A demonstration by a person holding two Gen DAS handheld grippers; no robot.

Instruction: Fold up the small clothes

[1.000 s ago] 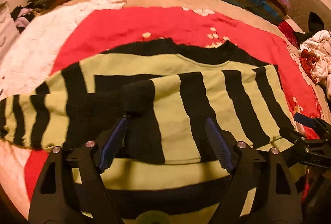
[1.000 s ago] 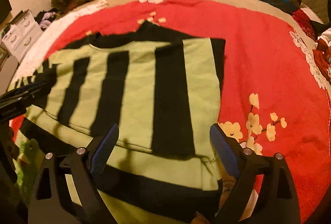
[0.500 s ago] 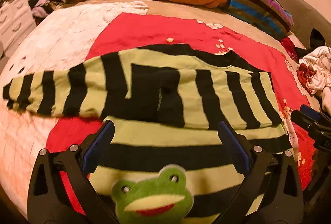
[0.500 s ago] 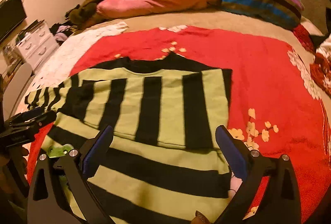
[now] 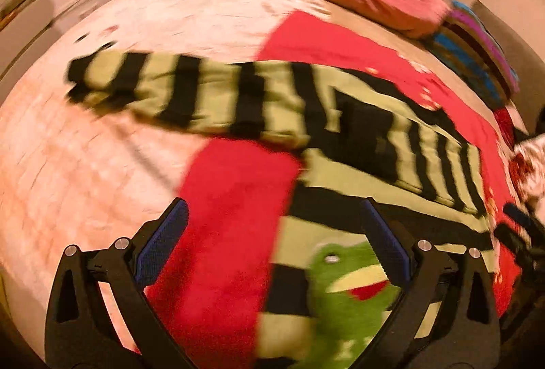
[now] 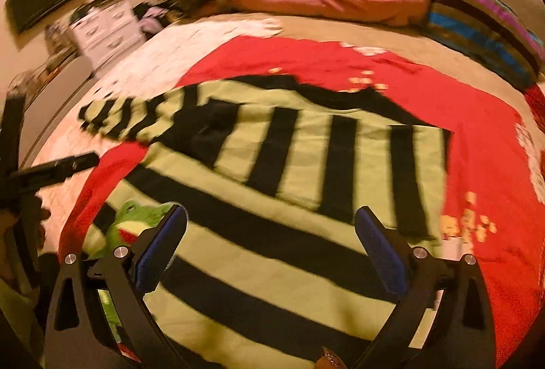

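The green-and-black striped sweater (image 6: pixel 272 198) lies flat on the red blanket (image 6: pixel 477 137) in the middle of the bed (image 5: pixel 102 137), 1 sleeve (image 5: pixel 177 96) stretched toward the bed's left edge and the other folded across the chest. The left tongs (image 5: pixel 272 249) and right tongs (image 6: pixel 272 249) both hover spread apart and released, gripping nothing. A green frog plush (image 5: pixel 351 287) sits on the sweater's hem near the bed's front edge.

Left gripper (image 5: pixel 272 249) wide open, both blue-padded fingers (image 5: pixel 160 246) splayed apart, nothing pinched between. Right gripper (image 6: pixel 272 249) equally spread, 2 fingers (image 6: pixel 381 253) held apart and empty. Seen from the right wrist, left gripper off at the far left edge, black frame jutting inward, gripped in a hand (image 6: pixel 24 226).
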